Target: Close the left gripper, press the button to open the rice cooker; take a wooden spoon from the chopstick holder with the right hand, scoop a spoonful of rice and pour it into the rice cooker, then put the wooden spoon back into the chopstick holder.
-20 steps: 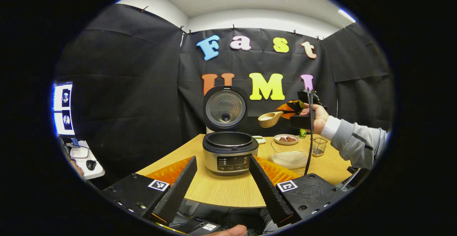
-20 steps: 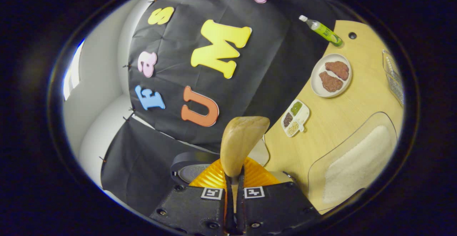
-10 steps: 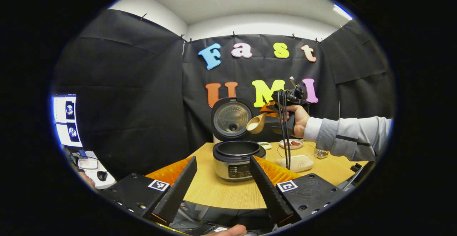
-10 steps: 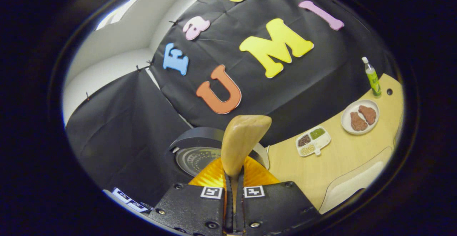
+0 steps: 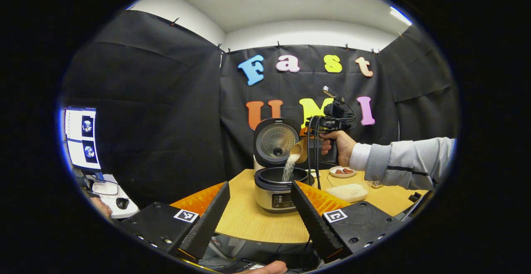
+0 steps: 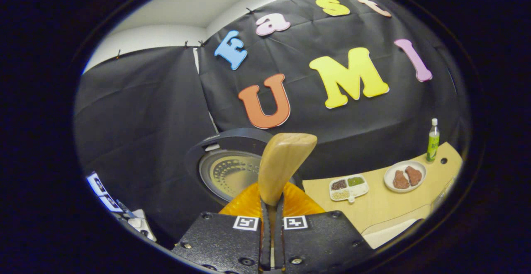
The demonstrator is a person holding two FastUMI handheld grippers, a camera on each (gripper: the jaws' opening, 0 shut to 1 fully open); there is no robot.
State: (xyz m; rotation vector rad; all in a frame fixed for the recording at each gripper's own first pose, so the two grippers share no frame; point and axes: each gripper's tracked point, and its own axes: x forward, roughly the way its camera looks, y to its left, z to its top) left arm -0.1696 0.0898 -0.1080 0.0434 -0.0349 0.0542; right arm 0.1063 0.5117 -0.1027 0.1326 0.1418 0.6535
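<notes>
Black cloth walls close off the booth behind a light wooden table (image 5: 257, 224), where a silver and black rice cooker (image 5: 278, 191) stands with its round lid (image 5: 276, 141) swung up and open. In the left gripper view, the left hand-held gripper (image 5: 259, 212) sits low in front of the table edge, its two black ribbed fingers (image 5: 209, 218) spread wide apart with nothing between them.

Above the cooker, the right hand-held gripper (image 5: 309, 141) is held by a hand (image 5: 338, 145) in a grey sleeve (image 5: 406, 168). It grips a pale wooden spoon (image 5: 298, 150) tipped downward over the open pot, and a thin stream of white rice (image 5: 287, 169) falls from the spoon's bowl into the cooker. In the right gripper view, that gripper's fingers are pressed closed on the spoon's handle (image 6: 271, 207), with the underside of the spoon bowl (image 6: 284, 162) rising in front of the camera and the lid's perforated inner plate (image 6: 228, 174) just behind it.

Farther right on the table lie a white divided dish of beans and grains (image 6: 348, 186), a white plate with two brown pieces of meat (image 6: 404, 176), and an upright green bottle (image 6: 433, 141). A clear container of rice (image 5: 347, 191) sits right of the cooker.
</notes>
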